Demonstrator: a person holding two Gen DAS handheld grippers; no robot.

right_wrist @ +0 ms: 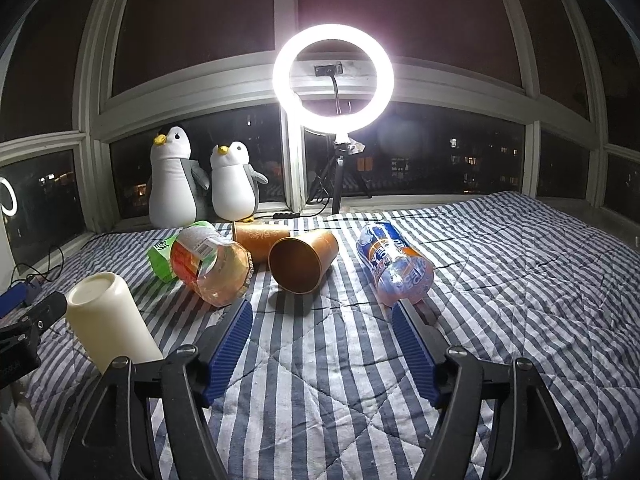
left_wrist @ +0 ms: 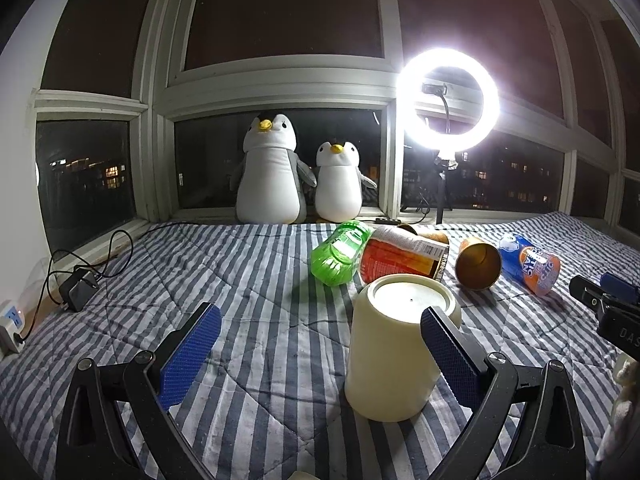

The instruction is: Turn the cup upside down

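Observation:
A cream cup [left_wrist: 394, 344] stands upside down on the striped quilt, its flat base up. It also shows at the left of the right wrist view [right_wrist: 110, 322]. My left gripper [left_wrist: 320, 320] is open; the cup stands between its fingers, close against the right pad [left_wrist: 452, 348], apart from the left one. My right gripper [right_wrist: 322, 320] is open and empty over bare quilt, to the right of the cup. It shows at the right edge of the left wrist view [left_wrist: 608, 300].
Lying on the quilt [right_wrist: 500, 280] behind the cup: a green bottle [left_wrist: 340, 256], a red-labelled bottle [left_wrist: 400, 256], two orange cups [right_wrist: 302, 262] and a blue soda bottle [right_wrist: 396, 268]. Two plush penguins [left_wrist: 268, 172], a ring light [left_wrist: 448, 96] and a charger [left_wrist: 78, 288] stand by the window.

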